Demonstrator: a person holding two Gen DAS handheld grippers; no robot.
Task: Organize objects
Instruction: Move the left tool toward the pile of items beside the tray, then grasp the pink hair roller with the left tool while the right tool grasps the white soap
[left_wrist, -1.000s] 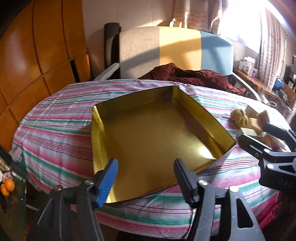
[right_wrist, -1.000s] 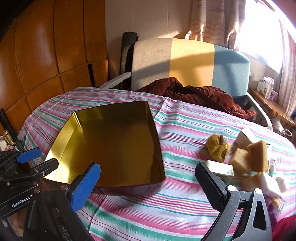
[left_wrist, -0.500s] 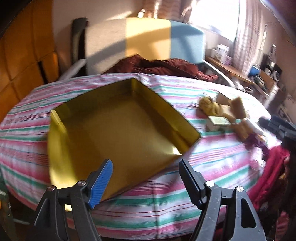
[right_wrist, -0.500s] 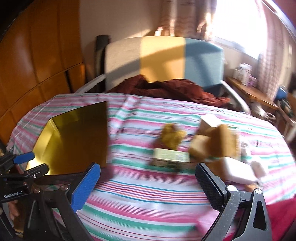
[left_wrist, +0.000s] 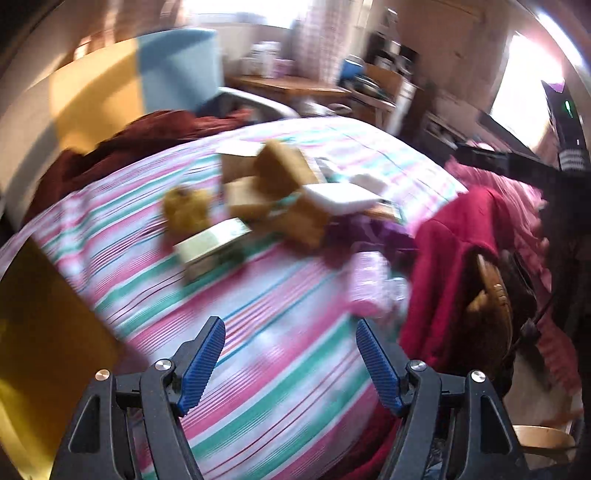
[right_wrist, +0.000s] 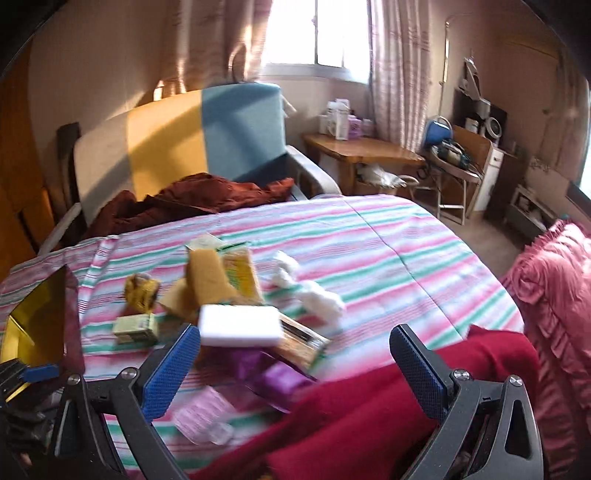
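A pile of small objects lies on the striped tablecloth (right_wrist: 388, 254): a white block (right_wrist: 240, 325), tan sponges (right_wrist: 207, 277), a small green box (right_wrist: 135, 328), a yellow plush lump (right_wrist: 140, 290), white wads (right_wrist: 317, 295) and a purple wrapper (right_wrist: 273, 376). The pile also shows, blurred, in the left wrist view (left_wrist: 280, 199). The gold tray (right_wrist: 37, 325) sits at the far left, its edge also in the left wrist view (left_wrist: 40, 332). My left gripper (left_wrist: 291, 365) is open and empty over the cloth. My right gripper (right_wrist: 295, 373) is open and empty just in front of the pile.
A red garment (right_wrist: 388, 417) hangs at the table's near right edge. A striped chair (right_wrist: 184, 144) with a maroon cloth (right_wrist: 192, 203) stands behind the table. A pink ruffled cover (right_wrist: 554, 295) is at the right. A wooden desk (right_wrist: 362, 155) stands by the window.
Both grippers have swung right, away from the gold tray and toward the pile of small objects. The tray has slid to the left edge of both views. Both stay open.
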